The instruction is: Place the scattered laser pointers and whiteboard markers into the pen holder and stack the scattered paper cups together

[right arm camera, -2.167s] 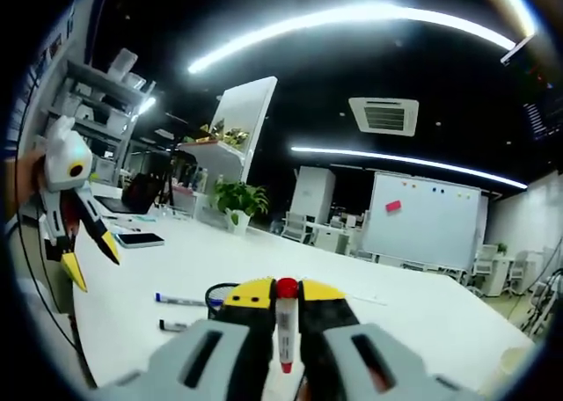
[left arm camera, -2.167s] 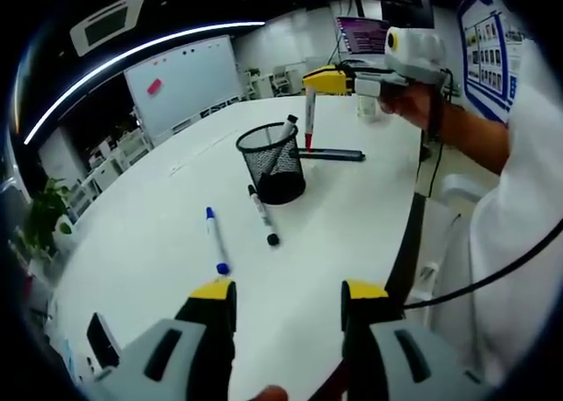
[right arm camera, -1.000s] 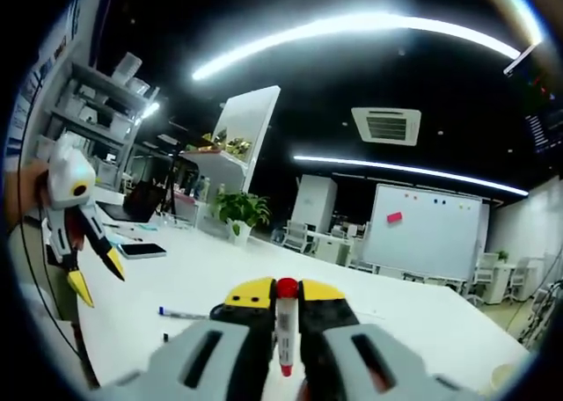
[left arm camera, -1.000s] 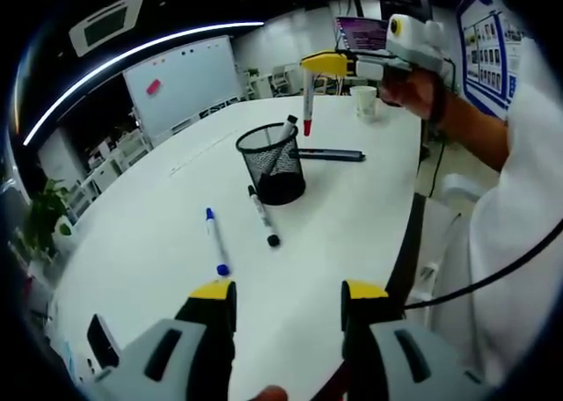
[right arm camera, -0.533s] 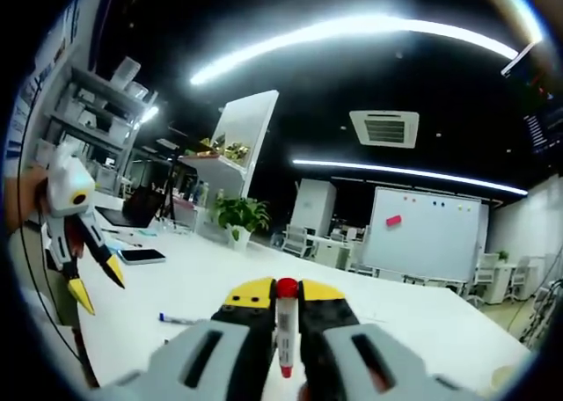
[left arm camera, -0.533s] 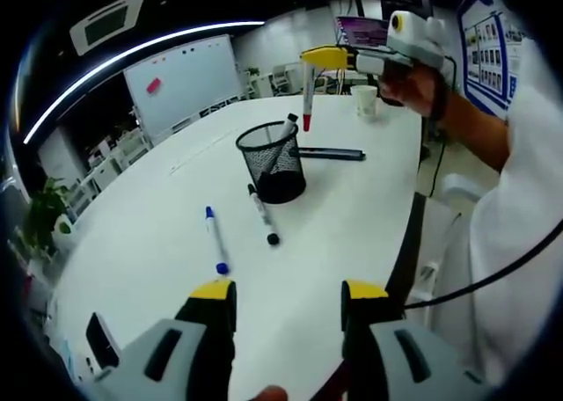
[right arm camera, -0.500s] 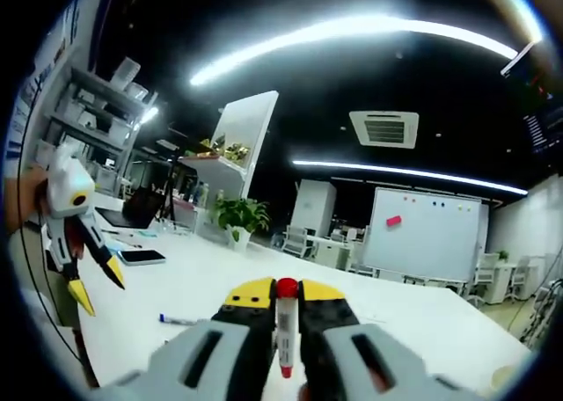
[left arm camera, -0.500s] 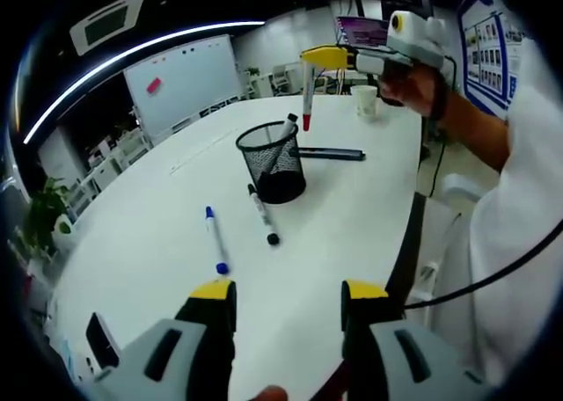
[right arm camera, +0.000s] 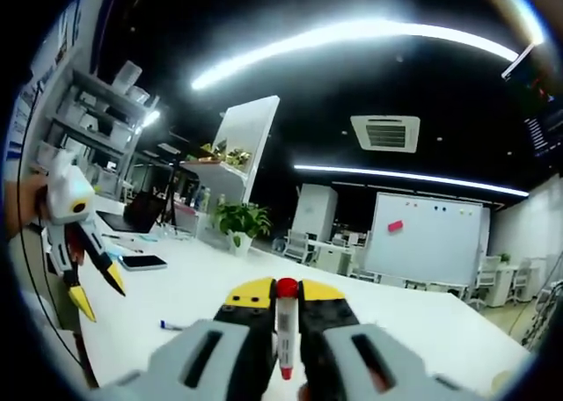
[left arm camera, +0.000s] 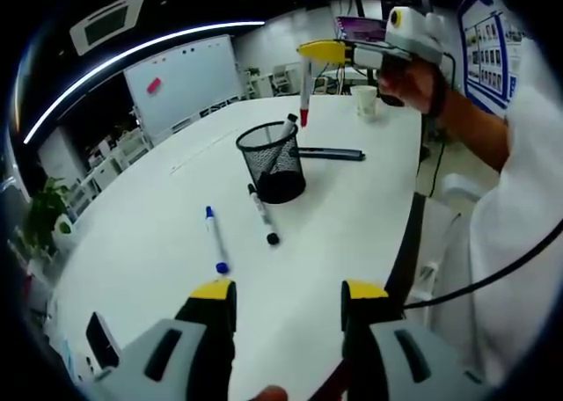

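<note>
A black mesh pen holder (left arm camera: 273, 165) stands on the white table (left arm camera: 149, 216), with one black marker (left arm camera: 288, 127) sticking out of it. In front of it lie a black marker (left arm camera: 262, 215) and a blue marker (left arm camera: 215, 241). Behind it lies a dark pen-shaped pointer (left arm camera: 332, 155), and a paper cup (left arm camera: 364, 100) stands farther back. My right gripper (left arm camera: 324, 52) hangs above and just behind the holder, shut on a red marker (left arm camera: 304, 98) that points tip down. In the right gripper view, the right gripper (right arm camera: 283, 292) clamps the red marker (right arm camera: 283, 331). My left gripper (left arm camera: 288, 295) stands open near the table's front; it also shows as the left gripper (right arm camera: 77, 243).
A phone (left arm camera: 102, 340) lies near the table's left front edge, seen also as a phone (right arm camera: 142, 262). The table's curved edge (left arm camera: 410, 234) runs on the right, beside a person's white sleeve (left arm camera: 519, 199). A whiteboard (left arm camera: 185, 80) and office chairs stand beyond the table.
My right gripper has lifted the red marker and moved it slightly left, closer to over the pen holder. The left gripper and the things on the table have stayed put.
</note>
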A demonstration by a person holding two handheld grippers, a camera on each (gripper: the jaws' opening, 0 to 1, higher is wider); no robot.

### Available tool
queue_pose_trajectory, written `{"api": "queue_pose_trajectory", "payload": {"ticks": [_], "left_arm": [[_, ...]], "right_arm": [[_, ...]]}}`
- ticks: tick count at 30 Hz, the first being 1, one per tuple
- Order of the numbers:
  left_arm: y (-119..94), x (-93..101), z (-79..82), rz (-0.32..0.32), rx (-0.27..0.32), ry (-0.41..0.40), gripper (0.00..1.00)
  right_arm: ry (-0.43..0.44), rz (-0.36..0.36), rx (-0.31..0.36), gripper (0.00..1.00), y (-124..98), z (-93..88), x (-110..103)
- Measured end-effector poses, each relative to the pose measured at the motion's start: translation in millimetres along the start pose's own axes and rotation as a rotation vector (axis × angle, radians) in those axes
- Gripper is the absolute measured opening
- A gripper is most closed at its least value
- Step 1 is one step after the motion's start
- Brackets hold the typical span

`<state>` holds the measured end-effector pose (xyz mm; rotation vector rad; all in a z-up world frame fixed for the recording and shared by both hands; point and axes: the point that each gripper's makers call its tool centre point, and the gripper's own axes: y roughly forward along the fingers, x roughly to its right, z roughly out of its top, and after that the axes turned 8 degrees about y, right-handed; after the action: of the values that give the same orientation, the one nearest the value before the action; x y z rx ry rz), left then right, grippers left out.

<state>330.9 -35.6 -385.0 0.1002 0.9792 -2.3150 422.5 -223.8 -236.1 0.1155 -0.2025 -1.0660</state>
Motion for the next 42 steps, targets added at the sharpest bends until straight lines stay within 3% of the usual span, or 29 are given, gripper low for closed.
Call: {"api": "queue_pose_trajectory", "payload": {"ticks": [42], "left_arm": [[-0.5,-1.4,-3.4,0.003,0.000,-0.004,0.49]], "right_arm": [[0.000,0.023,0.017,0.10,9.3,10.3,-6.0]]}}
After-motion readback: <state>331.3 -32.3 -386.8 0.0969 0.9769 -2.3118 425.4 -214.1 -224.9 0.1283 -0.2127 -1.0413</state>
